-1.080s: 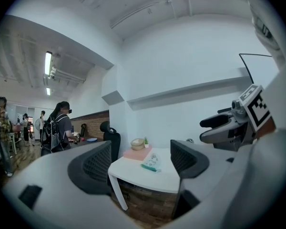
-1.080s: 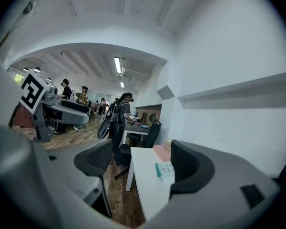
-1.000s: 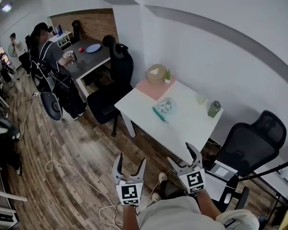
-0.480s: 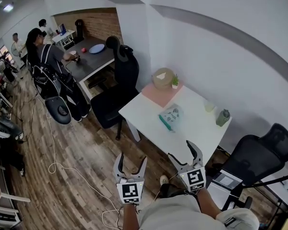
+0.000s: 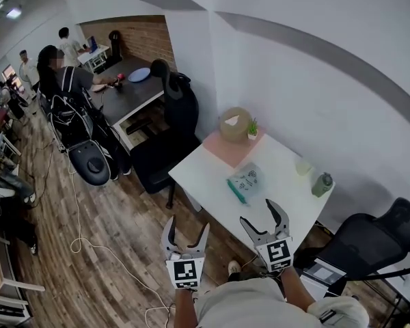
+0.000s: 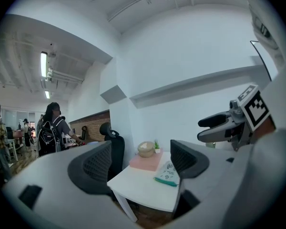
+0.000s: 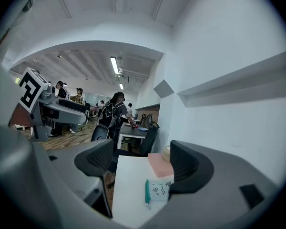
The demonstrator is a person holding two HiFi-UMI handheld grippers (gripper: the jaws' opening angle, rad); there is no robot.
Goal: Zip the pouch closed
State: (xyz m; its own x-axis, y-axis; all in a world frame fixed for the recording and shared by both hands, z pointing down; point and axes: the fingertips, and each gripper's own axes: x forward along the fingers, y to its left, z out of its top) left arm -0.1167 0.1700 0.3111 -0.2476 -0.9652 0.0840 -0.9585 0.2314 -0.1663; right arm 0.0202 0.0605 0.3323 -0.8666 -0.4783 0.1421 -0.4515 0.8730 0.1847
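Note:
A pale patterned pouch (image 5: pixel 245 181) with a teal zip edge lies on the small white table (image 5: pixel 212 176) against the wall. It also shows between the jaws as the pouch (image 6: pixel 168 173) in the left gripper view and the pouch (image 7: pixel 156 192) in the right gripper view. My left gripper (image 5: pixel 185 231) and right gripper (image 5: pixel 263 212) are held in the air short of the table's near edge. Both are open and empty.
On the table stand a pink mat (image 5: pixel 231 147), a round woven basket (image 5: pixel 234 124), a small plant (image 5: pixel 253 129), a cup (image 5: pixel 302 166) and a green bottle (image 5: pixel 321 184). Black office chairs (image 5: pixel 165 139) flank the table. A cable (image 5: pixel 75 217) runs over the wood floor. Several people stand by a dark desk (image 5: pixel 126 91).
The view has moved closer to the white table, which now sits lower and nearer my grippers. Both grippers stay open and held as before.

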